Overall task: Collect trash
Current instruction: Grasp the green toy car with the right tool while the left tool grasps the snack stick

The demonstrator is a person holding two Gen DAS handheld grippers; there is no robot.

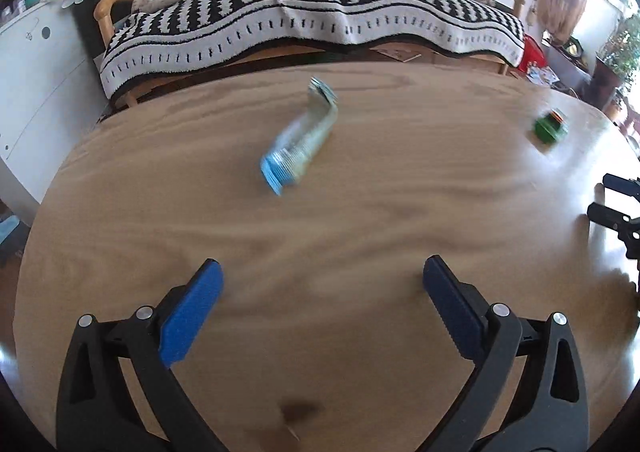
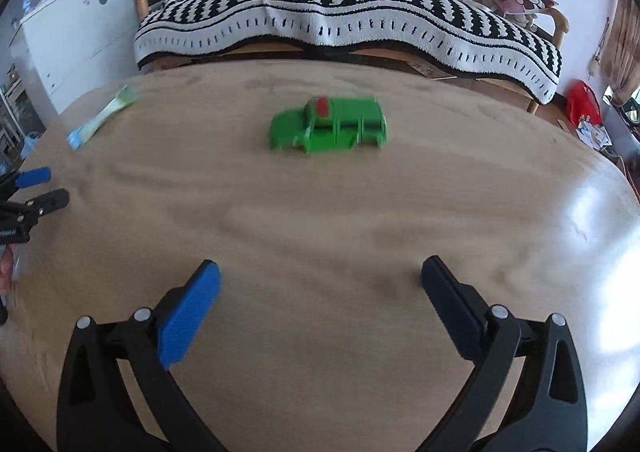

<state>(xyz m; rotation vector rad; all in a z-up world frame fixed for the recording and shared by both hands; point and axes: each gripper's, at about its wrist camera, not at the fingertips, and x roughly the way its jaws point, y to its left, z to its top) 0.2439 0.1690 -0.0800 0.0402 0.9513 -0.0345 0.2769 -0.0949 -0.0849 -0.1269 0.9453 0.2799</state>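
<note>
A squeezed pale tube with a light blue cap lies on the round wooden table, well ahead of my left gripper, which is open with nothing between its fingers. The same tube shows at the far left in the right wrist view. A green toy car with a red spot on its roof stands ahead of my right gripper, which is wide open and empty. The car also appears small at the right in the left wrist view. Both views are motion-blurred.
A sofa with a black-and-white patterned blanket runs behind the table. A white cabinet stands at the left. The other gripper shows at the left edge of the right wrist view.
</note>
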